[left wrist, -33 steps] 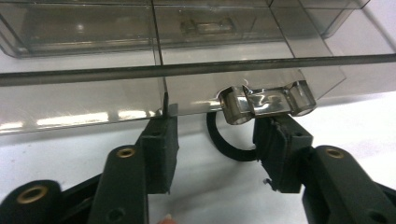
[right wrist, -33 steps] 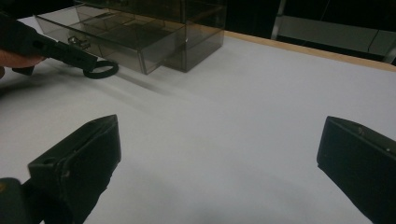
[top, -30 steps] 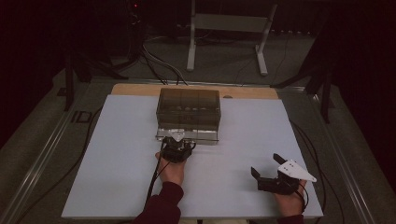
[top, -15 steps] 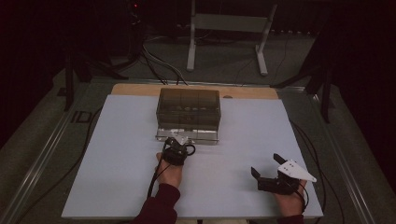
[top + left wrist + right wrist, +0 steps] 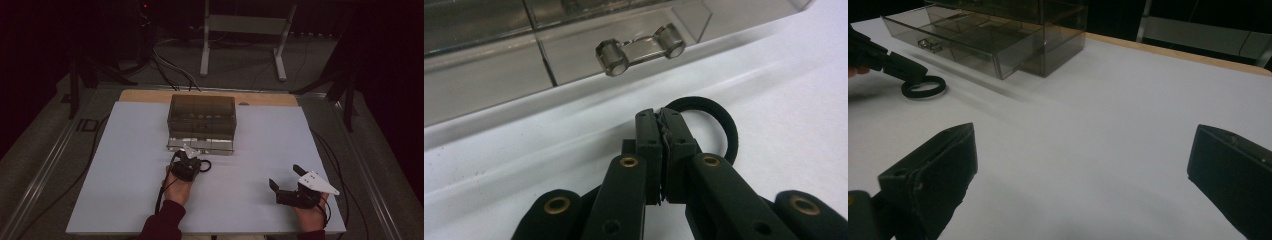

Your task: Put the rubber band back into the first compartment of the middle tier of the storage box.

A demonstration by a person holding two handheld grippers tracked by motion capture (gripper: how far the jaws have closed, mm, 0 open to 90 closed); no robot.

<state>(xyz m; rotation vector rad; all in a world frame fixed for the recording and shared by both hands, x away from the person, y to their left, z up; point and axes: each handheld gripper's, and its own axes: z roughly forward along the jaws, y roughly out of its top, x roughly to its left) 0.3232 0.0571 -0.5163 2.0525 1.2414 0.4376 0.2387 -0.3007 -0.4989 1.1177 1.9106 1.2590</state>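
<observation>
My left hand-held gripper [image 5: 663, 135] is clamped on the black ring [image 5: 719, 131] just before the open drawer [image 5: 955, 37], so I judge I should lift it clear over the front wall before releasing, with the right hand-held gripper [image 5: 1083, 170] wide and idle on the bench [image 5: 260, 150].

Dim room, dark edges, gripper views blurry, maybe overhead light

a white metal stand [image 5: 243, 30] and black cables [image 5: 172, 70] sit on the grey floor [image 5: 235, 70] beyond the table.
</observation>
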